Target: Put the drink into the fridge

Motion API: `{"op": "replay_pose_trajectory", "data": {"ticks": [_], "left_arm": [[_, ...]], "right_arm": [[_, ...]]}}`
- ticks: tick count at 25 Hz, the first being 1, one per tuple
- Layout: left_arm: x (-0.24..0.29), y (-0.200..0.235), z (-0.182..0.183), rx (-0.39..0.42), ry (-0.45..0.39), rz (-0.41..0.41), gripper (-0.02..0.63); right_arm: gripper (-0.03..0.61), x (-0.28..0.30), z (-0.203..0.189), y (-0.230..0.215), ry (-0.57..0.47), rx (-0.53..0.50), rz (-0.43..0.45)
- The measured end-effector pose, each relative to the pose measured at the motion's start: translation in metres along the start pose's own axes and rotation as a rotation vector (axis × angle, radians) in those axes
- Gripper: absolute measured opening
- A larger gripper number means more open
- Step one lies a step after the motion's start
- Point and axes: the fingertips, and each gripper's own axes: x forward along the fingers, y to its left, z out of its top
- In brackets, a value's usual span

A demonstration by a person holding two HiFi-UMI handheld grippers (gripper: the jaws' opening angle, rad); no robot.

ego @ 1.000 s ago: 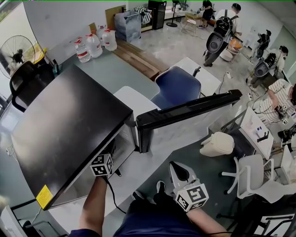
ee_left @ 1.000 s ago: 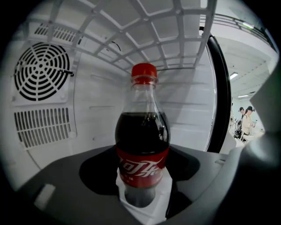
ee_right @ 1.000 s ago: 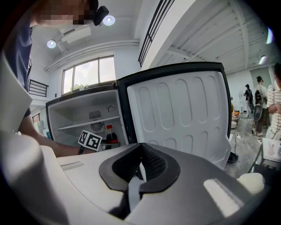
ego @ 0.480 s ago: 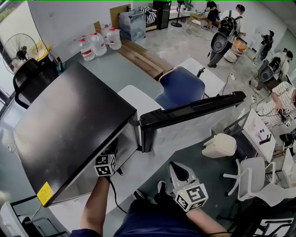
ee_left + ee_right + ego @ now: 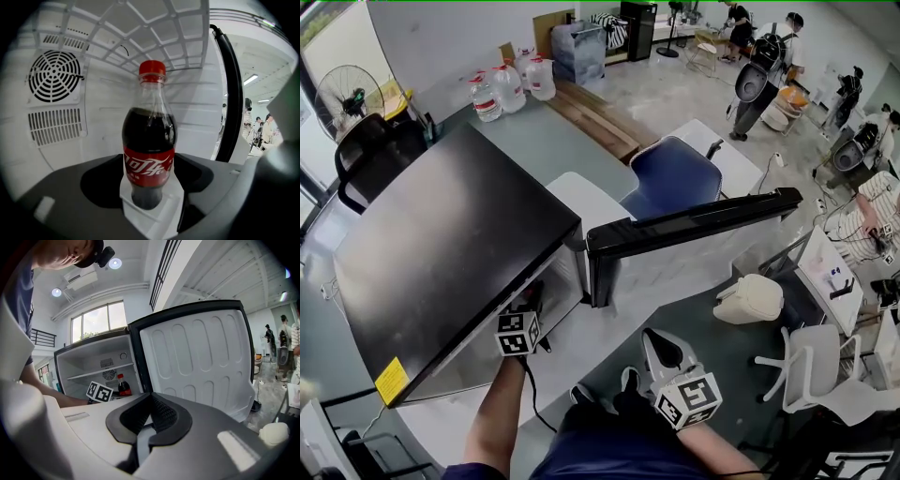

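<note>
A cola bottle [image 5: 149,140] with a red cap and red label stands upright on the white floor inside the fridge [image 5: 441,244], under a wire shelf [image 5: 140,28]. My left gripper [image 5: 150,180] reaches into the fridge mouth and is open, its jaws on either side of the bottle's base with a small gap each side. In the head view the left gripper [image 5: 525,317] shows mostly as its marker cube. The right gripper view shows the bottle [image 5: 123,385] far off in the fridge. My right gripper [image 5: 659,349] hangs low near my legs, shut and empty.
The fridge door [image 5: 684,225] stands wide open to the right. Beyond it are a blue chair [image 5: 670,183] and a white bin [image 5: 750,298]. A white chair [image 5: 811,361] stands at the right. Water jugs [image 5: 511,84] and a fan [image 5: 347,98] are behind the fridge.
The head view has drifted slightly. Both grippers and the fridge door keep about the same places.
</note>
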Motion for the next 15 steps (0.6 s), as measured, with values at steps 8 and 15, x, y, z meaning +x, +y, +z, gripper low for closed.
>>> {"op": "replay_pose_trajectory", "data": {"ticks": [8, 15], "left_arm": [[-0.017, -0.006, 0.000, 0.018, 0.002, 0.008, 0.318], [-0.051, -0.026, -0.001, 0.025, 0.010, -0.023, 0.318]], "right_arm": [[0.006, 0.004, 0.004, 0.004, -0.012, -0.007, 0.038], [0.006, 0.013, 0.009, 0.016, -0.018, -0.026, 0.107]]}}
